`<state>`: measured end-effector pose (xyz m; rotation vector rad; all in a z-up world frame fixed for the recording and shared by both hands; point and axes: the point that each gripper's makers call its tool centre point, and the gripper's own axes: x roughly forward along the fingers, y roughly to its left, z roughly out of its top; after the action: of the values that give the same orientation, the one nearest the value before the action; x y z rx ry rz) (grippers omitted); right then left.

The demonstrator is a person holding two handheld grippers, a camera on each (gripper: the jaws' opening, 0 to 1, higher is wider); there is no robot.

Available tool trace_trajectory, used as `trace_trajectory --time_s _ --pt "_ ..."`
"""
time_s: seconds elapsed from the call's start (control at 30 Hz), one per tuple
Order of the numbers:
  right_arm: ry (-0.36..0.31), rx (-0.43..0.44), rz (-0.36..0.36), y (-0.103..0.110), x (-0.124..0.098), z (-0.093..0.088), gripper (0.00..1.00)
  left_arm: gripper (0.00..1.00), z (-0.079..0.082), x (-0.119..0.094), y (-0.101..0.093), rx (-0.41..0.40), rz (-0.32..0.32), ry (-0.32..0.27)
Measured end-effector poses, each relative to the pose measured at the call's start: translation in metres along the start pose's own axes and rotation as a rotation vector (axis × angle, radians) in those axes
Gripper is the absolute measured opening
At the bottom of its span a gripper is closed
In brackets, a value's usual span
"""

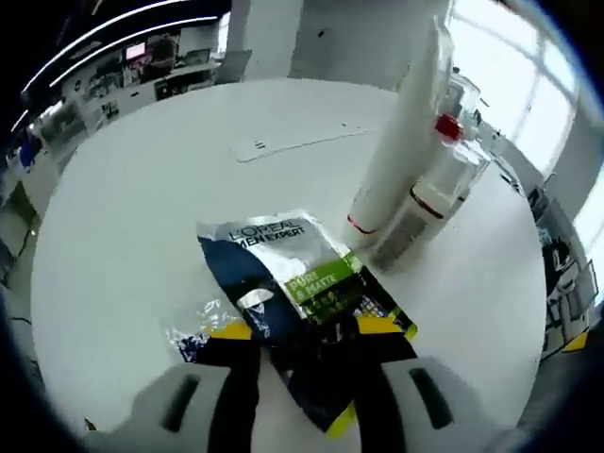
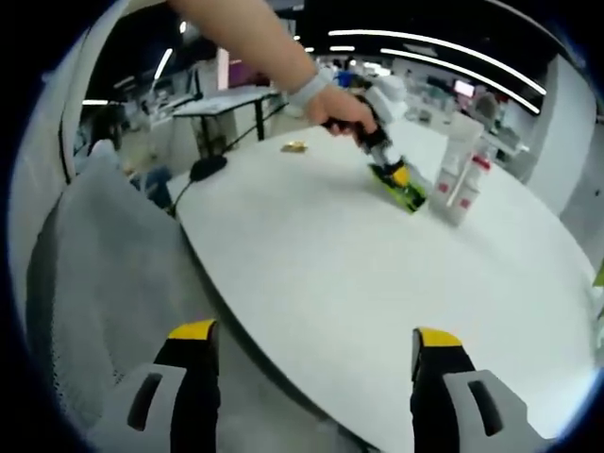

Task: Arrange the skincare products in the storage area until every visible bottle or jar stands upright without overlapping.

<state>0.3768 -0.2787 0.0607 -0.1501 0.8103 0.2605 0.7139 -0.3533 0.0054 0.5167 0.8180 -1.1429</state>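
Left gripper [image 1: 304, 363]: jaws closed down on the near edge of a flat L'Oreal Men Expert sachet [image 1: 293, 283], yellow tips pressed onto the packet from both sides. The sachet lies flat on the round white table [image 1: 142, 236], running away from the jaws, silver and dark blue with a green label panel; a crinkled bit of clear wrapper [image 1: 193, 326] sits just left of the jaws. Ahead and to the right of that gripper, past the far end of the sachet, a tall white tube [image 1: 401, 132] stands cap-down, and just beside it on its right a clear bottle with a red cap [image 1: 444, 175]; both upright, close together, whether they touch I cannot tell. A thin clear strip [image 1: 293, 143] lies flat on the table farther ahead. Right gripper [image 2: 316, 363]: jaws wide apart, nothing between them, held off the near edge of the table [image 2: 377, 283] over a grey chair back [image 2: 104, 283]. Well ahead of it, across the tabletop, a person's hand [image 2: 335, 109] holds the left gripper [image 2: 382, 156] down on the green-and-yellow sachet [image 2: 401, 189]; the white tube [image 2: 453, 156] and the red-capped bottle [image 2: 470, 189] stand just right of that. A small gold-coloured item [image 2: 294, 146] lies on the table left of the hand, too small to identify.
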Motion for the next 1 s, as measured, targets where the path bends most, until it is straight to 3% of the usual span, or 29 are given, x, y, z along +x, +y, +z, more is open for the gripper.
trace_trajectory --time_s 0.13,0.37,0.47,0.53,0.63,0.73,0.83,1.0 --pt "0.004 -0.002 0.001 0.000 0.000 -0.001 0.84 0.41 0.001 0.000 -0.003 0.077 0.017 0.025" --pt "0.016 -0.008 0.001 0.000 0.001 -0.003 0.82 0.46 -0.002 -0.002 -0.003 0.153 -0.011 0.071" --pt "0.020 -0.008 -0.001 -0.001 0.001 -0.004 0.81 0.46 -0.008 -0.004 -0.001 0.187 -0.029 0.117" --pt "0.027 -0.011 0.002 0.000 0.001 -0.005 0.80 0.45 -0.014 -0.005 -0.005 0.176 -0.054 0.148" --pt "0.028 -0.017 0.002 0.000 0.001 -0.006 0.79 0.44 -0.012 -0.005 -0.004 0.155 -0.057 0.145" --pt "0.029 -0.015 0.000 -0.001 0.001 -0.006 0.79 0.43 -0.008 -0.007 -0.011 0.061 -0.083 0.126" --pt "0.033 -0.017 0.002 0.000 0.001 -0.007 0.78 0.43 -0.011 -0.007 -0.008 0.136 -0.066 0.141" --pt "0.036 -0.018 0.000 -0.001 0.001 -0.007 0.77 0.40 -0.013 -0.011 -0.005 0.174 -0.058 0.144"
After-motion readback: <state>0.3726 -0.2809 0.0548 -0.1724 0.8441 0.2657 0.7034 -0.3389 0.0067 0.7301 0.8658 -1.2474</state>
